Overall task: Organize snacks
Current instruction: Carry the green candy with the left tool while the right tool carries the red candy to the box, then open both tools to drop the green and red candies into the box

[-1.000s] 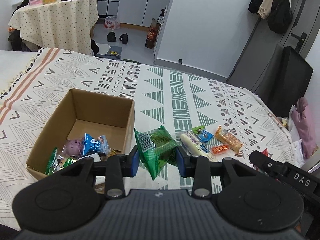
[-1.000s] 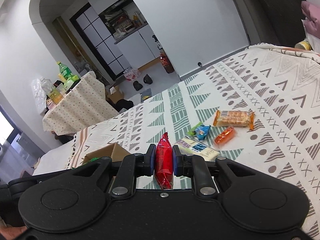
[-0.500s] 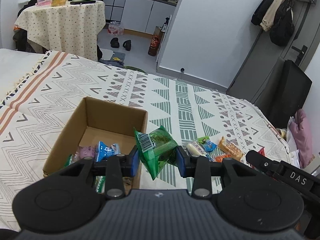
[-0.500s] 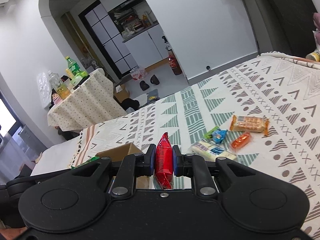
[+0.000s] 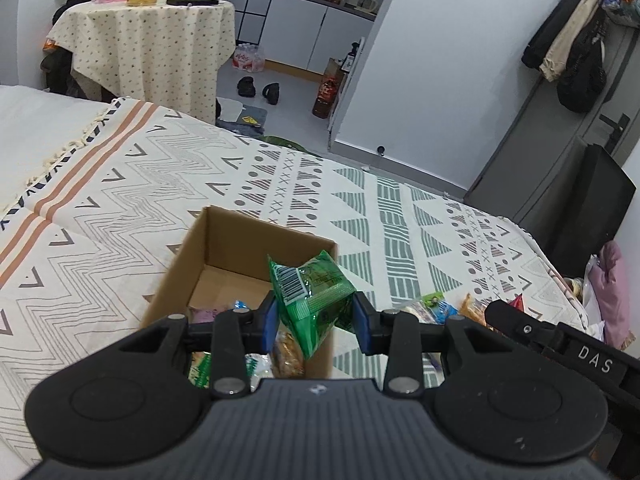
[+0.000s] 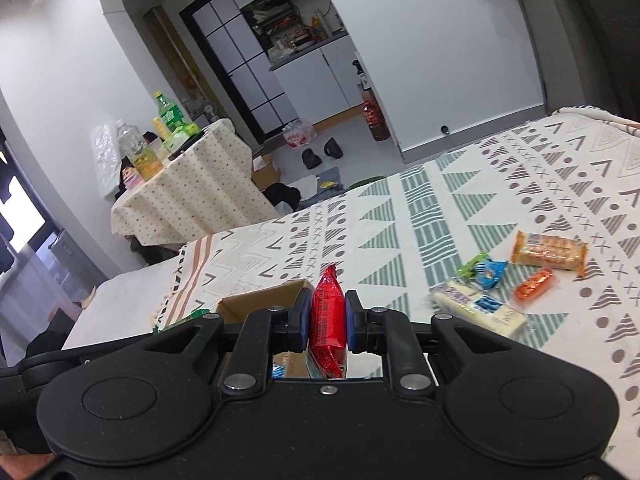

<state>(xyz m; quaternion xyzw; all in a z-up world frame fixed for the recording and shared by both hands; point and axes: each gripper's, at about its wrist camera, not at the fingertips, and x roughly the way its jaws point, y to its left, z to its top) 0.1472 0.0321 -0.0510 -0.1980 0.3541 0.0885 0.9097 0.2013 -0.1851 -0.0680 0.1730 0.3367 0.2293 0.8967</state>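
A bed (image 5: 400, 216) spread with a patterned blanket carries everything, and most of its surface lies bare, so there is wide room to move on all sides. On it stands an open cardboard box (image 5: 224, 236), its flaps folded out of the way and its top clear, already holding several small packets at the near end while the far half of its floor shows bare; it looks to be the collecting place for the snacks. The left claw (image 5: 314, 316) is clamped on a green snack bag (image 5: 310, 292), held crumpled and tilted over the box's near right corner, probably ready for dropping inside that wall. The right claw (image 6: 327, 320) pinches a red packet (image 6: 327, 312) upright between its pads, just beside the box rim, likely waiting its turn. To the right, well apart from the box, lie the loose snacks still to collect: a long white bar (image 6: 478, 310), an orange cracker pack (image 6: 550, 250), a small orange packet (image 6: 534, 284) and a small blue one (image 6: 490, 272) touching a green wrapper (image 6: 472, 262).
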